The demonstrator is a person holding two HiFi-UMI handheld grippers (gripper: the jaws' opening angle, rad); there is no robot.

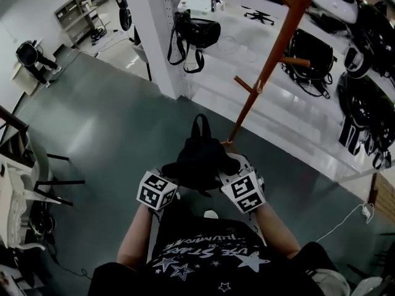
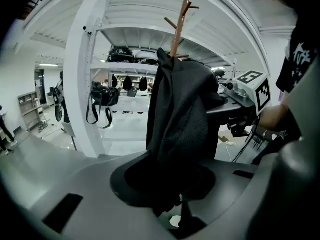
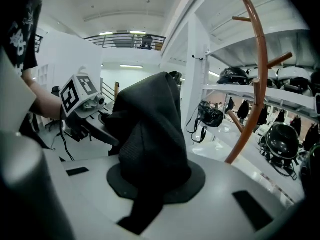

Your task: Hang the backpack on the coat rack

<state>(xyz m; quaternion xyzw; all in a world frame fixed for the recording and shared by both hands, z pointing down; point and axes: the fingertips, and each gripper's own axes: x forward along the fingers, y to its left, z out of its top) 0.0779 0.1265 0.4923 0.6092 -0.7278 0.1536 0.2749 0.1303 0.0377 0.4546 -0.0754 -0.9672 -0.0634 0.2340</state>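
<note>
Nearly closed on bunched black fabric, at left gripper [image 1: 178,176] and right gripper [image 1: 223,176] alike. Carried between them: backpack [image 1: 200,159], short of the coat rack [image 1: 271,60], top loop [image 1: 194,128] slack. Risk of slipping from such thin pinches, or of missing the peg [image 1: 245,84] with a collapsed loop.

Black short-sleeved T-shirt [image 1: 203,261], white star print

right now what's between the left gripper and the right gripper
The black backpack, gripped from both sides by the left gripper and right gripper; the head view shows it.
</note>
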